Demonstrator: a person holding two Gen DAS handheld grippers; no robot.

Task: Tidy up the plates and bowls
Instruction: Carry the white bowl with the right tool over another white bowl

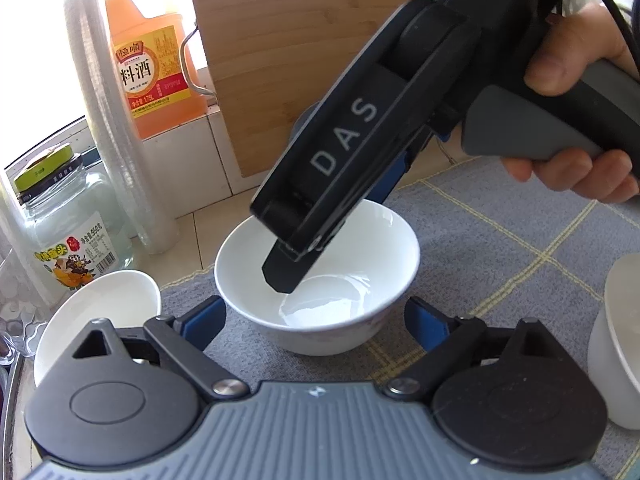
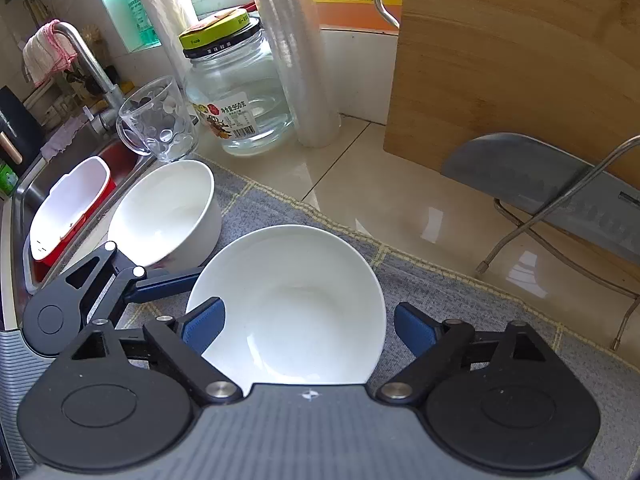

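A white bowl (image 1: 320,280) stands on the grey checked mat (image 1: 500,248). My left gripper (image 1: 314,320) is open, its blue pads either side of the bowl's near wall, not touching. My right gripper (image 2: 308,328) is open over the same bowl (image 2: 296,304); the left wrist view shows its body (image 1: 352,152) tilted down from the upper right with one fingertip (image 1: 280,276) inside the bowl. A second white bowl (image 2: 168,212) sits to the left, also in the left wrist view (image 1: 96,320). A third white vessel (image 1: 618,344) is at the right edge.
A glass jar (image 2: 236,96), a glass mug (image 2: 158,120), a roll of wrap (image 2: 296,52) and an orange bottle (image 1: 152,48) line the back. A wooden board (image 2: 516,64) leans on the wall above a grey wire rack (image 2: 560,200). A sink (image 2: 68,208) lies left.
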